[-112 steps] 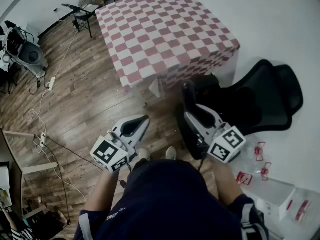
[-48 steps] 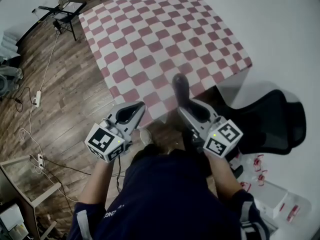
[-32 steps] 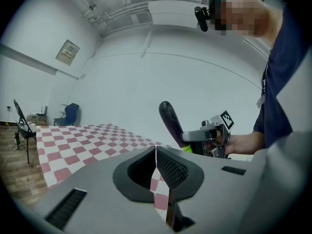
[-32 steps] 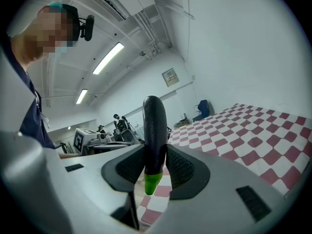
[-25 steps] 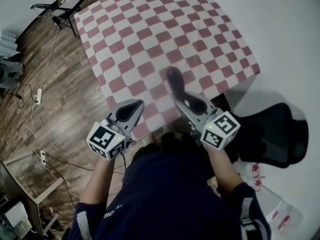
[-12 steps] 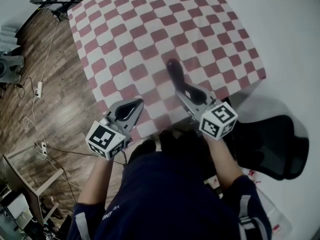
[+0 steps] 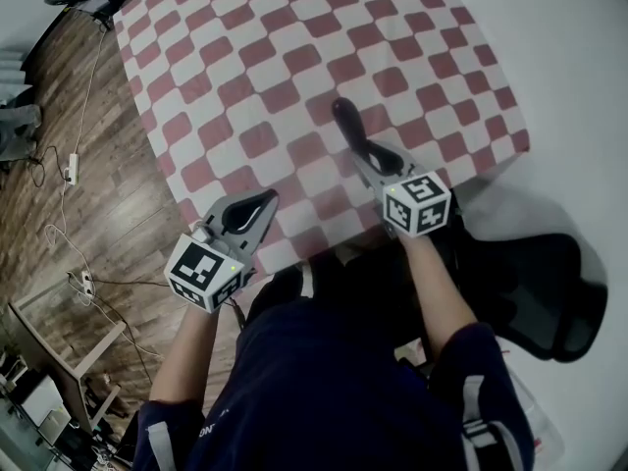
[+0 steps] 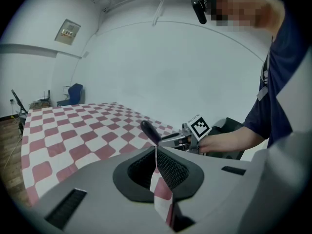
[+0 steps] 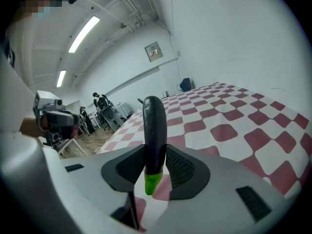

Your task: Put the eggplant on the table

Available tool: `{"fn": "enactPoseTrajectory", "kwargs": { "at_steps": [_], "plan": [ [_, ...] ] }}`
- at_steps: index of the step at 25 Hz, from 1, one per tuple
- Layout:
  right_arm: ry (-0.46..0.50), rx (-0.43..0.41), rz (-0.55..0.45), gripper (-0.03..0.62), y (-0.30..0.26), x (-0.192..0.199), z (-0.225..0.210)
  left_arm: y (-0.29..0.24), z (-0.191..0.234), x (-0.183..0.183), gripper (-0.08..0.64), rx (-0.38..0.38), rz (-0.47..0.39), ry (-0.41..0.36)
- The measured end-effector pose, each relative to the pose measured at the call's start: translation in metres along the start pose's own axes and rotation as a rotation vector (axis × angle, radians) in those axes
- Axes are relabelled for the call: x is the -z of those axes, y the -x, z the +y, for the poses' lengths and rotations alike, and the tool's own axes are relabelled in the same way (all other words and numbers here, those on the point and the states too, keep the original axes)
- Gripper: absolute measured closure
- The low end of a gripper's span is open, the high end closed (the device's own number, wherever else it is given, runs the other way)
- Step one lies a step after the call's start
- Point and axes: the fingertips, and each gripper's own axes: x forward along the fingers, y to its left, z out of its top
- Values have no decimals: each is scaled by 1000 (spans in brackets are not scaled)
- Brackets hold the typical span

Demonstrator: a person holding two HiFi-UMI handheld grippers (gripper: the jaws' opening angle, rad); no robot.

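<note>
A dark purple eggplant (image 7: 347,126) with a green stem end (image 9: 151,182) sticks forward out of my right gripper (image 7: 369,157), which is shut on it. It hangs over the near part of the red-and-white checkered table (image 7: 245,57), above the cloth. In the right gripper view the eggplant (image 9: 155,126) stands pinched between both pads. My left gripper (image 7: 263,200) hovers at the table's near edge, jaws shut with nothing in them. In the left gripper view the eggplant (image 8: 150,131) and the right gripper's marker cube (image 8: 199,126) show to the right, ahead of my left gripper (image 8: 156,152).
A black office chair (image 7: 549,283) stands at the right, just off the table's corner. Wooden floor with cables (image 7: 69,165) lies to the left, and a wooden frame (image 7: 39,332) at the lower left. The cloth bears nothing else.
Both grippers have moved forward from in front of the table to over its near edge. The right one carried the eggplant further in and lower over the cloth.
</note>
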Motion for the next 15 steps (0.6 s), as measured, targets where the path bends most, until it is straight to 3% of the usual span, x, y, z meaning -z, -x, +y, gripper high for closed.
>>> {"fn": "enactPoseTrajectory", "kwargs": {
  "at_steps": [9, 15],
  "plan": [
    [232, 198, 218, 448, -39, 32, -65, -8, 8, 6, 529, -3, 36, 18],
    [326, 234, 301, 448, -54, 41, -76, -9, 13, 11, 529, -2, 37, 19]
  ]
}}
